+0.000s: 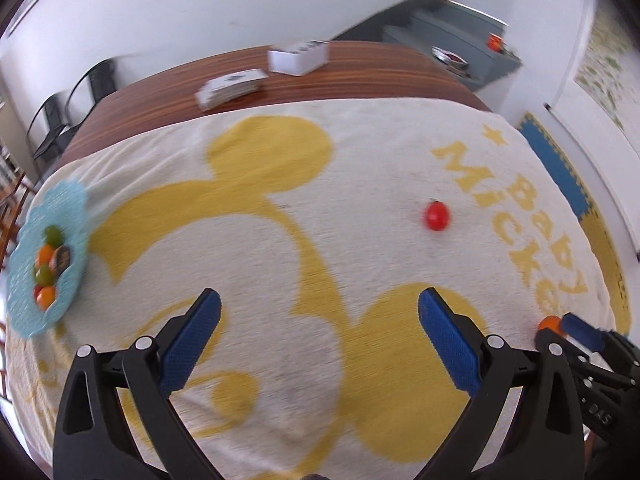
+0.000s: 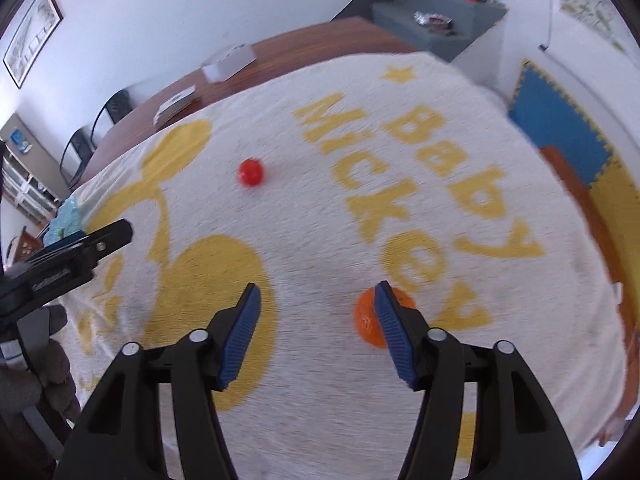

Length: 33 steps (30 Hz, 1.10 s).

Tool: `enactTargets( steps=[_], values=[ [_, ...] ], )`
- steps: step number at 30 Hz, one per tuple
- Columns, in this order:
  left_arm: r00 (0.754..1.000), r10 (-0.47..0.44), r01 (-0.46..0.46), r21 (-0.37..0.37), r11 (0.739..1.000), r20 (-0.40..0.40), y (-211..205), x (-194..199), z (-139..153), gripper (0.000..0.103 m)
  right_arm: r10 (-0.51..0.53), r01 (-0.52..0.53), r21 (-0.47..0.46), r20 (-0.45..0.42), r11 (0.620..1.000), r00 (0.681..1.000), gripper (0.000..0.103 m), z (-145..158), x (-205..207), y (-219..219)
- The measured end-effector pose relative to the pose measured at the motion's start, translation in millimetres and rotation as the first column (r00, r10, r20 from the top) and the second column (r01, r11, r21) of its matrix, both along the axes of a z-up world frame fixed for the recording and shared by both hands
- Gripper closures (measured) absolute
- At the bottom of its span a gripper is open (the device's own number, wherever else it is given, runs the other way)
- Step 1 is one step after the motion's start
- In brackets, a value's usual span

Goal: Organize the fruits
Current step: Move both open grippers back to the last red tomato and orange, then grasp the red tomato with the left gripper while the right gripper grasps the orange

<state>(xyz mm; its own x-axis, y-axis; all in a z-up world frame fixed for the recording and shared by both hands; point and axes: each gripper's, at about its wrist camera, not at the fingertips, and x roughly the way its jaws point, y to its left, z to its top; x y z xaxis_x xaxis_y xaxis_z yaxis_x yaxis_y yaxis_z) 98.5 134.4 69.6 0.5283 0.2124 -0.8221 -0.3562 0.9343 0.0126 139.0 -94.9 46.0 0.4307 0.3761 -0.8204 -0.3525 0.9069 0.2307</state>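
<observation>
Cream-and-yellow towel [image 1: 360, 184] covers the table. Left gripper [image 1: 320, 312] hangs spread wide, nothing between its fingers; red fruit [image 1: 437, 216] lies at its one o'clock, blue plate [image 1: 24, 320] of fruits at nine. Right gripper [image 2: 318, 300] gapes too, orange fruit [image 2: 366, 322] behind its right finger.

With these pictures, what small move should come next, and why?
Probably shift the right hand-held gripper a little to its right, so the orange fruit sits between its open fingers. The fruit now lies behind the right finger, not in the gap. The blue plate already holds other fruits.
</observation>
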Motion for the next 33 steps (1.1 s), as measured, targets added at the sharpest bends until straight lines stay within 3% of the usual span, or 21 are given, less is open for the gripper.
enactTargets(
  steps=[14,20,22,25,28,30,33],
  values=[
    [0.993,-0.111,0.110,-0.026,0.994,-0.044,-39.6,60.9,-25.4,0.003,-0.090,0.088,-0.044,-0.044,0.995,0.995,0.038,-23.4,18.9,-49.3],
    [0.992,-0.118,0.115,-0.056,0.992,-0.053,-38.9,80.6,-36.6,0.003,-0.100,0.096,-0.064,-0.071,0.993,0.992,0.045,-36.4,20.9,-53.4],
    [0.991,-0.123,0.119,-0.066,0.991,-0.047,-37.8,88.2,-39.4,0.006,-0.100,0.096,-0.065,-0.069,0.993,0.993,0.047,-36.8,22.3,-53.5],
    [0.990,-0.130,0.125,-0.082,0.989,-0.058,-36.0,101.9,-44.6,0.019,-0.103,0.098,-0.069,-0.068,0.993,0.992,0.052,-36.6,26.2,-54.7],
    [0.988,-0.138,0.131,-0.105,0.986,-0.061,-34.8,115.3,-49.5,0.028,-0.108,0.103,-0.067,-0.072,0.992,0.992,0.054,-36.7,31.2,-56.0],
    [0.988,-0.141,0.132,-0.121,0.984,-0.064,-34.3,121.7,-52.3,0.040,-0.105,0.100,-0.070,-0.070,0.993,0.992,0.054,-36.1,32.4,-55.6],
    [0.987,-0.144,0.134,-0.138,0.981,-0.066,-34.5,129.4,-56.1,0.047,-0.106,0.101,-0.068,-0.074,0.993,0.992,0.054,-36.1,33.7,-55.8]
  ],
)
